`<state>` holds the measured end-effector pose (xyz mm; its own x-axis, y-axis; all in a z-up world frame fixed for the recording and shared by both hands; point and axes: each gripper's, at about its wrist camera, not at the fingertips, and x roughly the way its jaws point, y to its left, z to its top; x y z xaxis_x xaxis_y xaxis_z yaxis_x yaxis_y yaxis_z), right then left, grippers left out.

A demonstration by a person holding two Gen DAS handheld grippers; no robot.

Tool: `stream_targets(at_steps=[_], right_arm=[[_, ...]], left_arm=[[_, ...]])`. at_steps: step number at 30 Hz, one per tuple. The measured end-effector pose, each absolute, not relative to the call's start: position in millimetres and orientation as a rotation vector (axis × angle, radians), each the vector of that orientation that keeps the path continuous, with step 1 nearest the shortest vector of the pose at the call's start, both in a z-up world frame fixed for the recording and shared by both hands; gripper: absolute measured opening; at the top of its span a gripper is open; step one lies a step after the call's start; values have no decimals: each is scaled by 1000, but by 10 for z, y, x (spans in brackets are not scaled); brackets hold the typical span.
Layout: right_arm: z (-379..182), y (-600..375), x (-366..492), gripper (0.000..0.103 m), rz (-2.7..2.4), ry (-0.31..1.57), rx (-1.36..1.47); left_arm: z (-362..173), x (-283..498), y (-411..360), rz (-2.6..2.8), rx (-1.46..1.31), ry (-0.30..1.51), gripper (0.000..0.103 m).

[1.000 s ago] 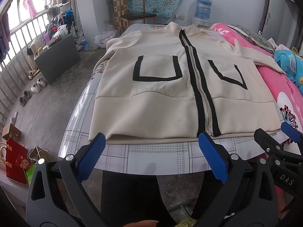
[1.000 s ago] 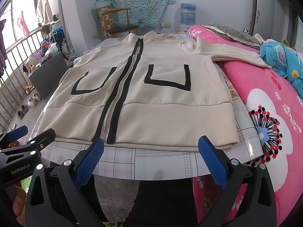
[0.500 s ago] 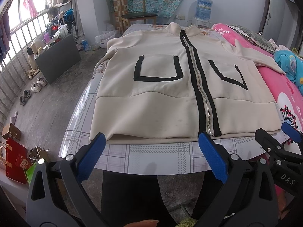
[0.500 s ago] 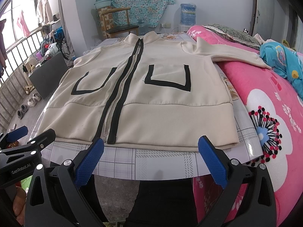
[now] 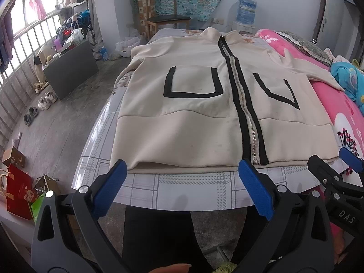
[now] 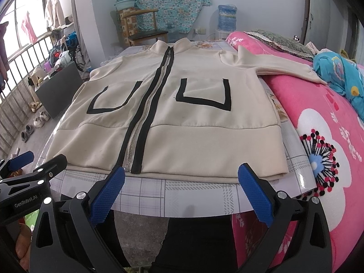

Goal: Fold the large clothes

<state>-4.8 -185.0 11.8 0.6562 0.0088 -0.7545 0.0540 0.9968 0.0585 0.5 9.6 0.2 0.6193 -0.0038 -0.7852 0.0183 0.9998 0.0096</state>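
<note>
A cream zip-up jacket (image 5: pixel 195 122) (image 6: pixel 195 134) with black pocket outlines and a black-edged zipper lies flat, front up, on a table covered in a checked cloth (image 5: pixel 186 191) (image 6: pixel 182 193). Its hem faces me. The right sleeve (image 6: pixel 279 68) stretches onto the pink bed. My left gripper (image 5: pixel 182 182) hovers open just short of the hem, nothing between its blue pads. In the same way my right gripper (image 6: pixel 182 182) stands open before the hem. Each view shows the other gripper at its edge: the right gripper (image 5: pixel 336 170) and the left gripper (image 6: pixel 38 161).
A pink flowered bed (image 6: pixel 323 136) adjoins the table on the right, with a blue blanket (image 6: pixel 339 72) on it. A wooden chair (image 5: pixel 168 20) stands beyond the table. A grey cabinet (image 5: pixel 70 68), shoes (image 5: pixel 45 100) and bags (image 5: pixel 18 191) are on the floor at left. A person's dark-trousered legs (image 5: pixel 159 234) are below.
</note>
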Motion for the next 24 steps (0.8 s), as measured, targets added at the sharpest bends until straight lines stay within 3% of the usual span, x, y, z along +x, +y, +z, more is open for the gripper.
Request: stream_targets(at_steps=[16, 24], right_arm=[[-65, -1918, 73, 97, -31, 885, 75], [-152, -2340, 74, 97, -102, 881, 55]], left_arm=[[-297, 223, 392, 26, -6, 958, 95], [-433, 220, 876, -113, -163, 907, 95]])
